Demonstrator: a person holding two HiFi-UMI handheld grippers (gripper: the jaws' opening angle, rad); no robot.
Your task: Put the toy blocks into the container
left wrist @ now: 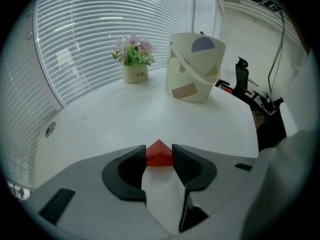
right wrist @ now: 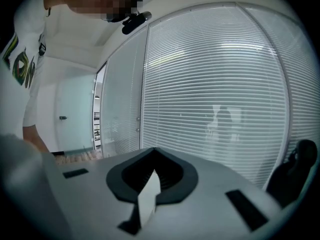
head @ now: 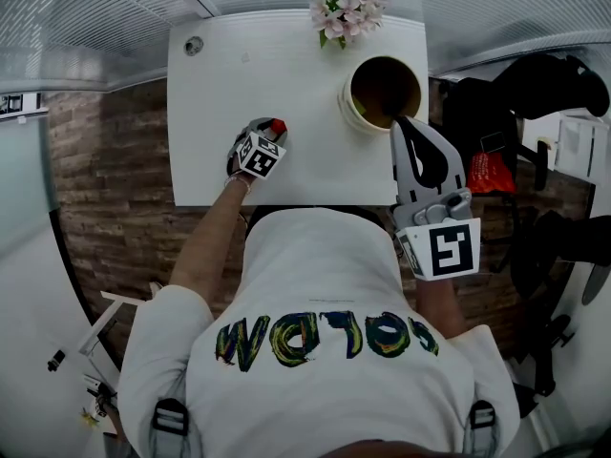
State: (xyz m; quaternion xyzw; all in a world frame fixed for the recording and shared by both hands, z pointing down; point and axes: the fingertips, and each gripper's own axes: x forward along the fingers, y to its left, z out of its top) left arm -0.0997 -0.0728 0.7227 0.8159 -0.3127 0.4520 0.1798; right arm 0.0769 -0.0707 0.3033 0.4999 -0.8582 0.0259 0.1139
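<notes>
**Left gripper view: you've got the red one pinched, bucket's across the table**

Right up close, your left gripper (left wrist: 159, 157) is tipped steeply down at the table (left wrist: 125, 124). Its two dark pads sit against either side of the red block (left wrist: 159, 151), a little wedge-shaped piece. Looks like a proper pinch to me, with the block's point poking out past the tips. It seems to be resting on the tabletop, so I'd say the lift hasn't happened yet.

Further out, the cream bucket (left wrist: 192, 69) stands upright and well apart from the block, mouth open. That's your drop target, a clear carry up and to the right.

Your right gripper (right wrist: 152, 154) is parked beside the bucket at the table's edge, jaws pressed together on nothing. Probably just keeping out of the way.

Farthest back there's a small flower pot (left wrist: 135, 74) by the blinds (left wrist: 100, 39). I can't spot any other blocks on the table.
</notes>
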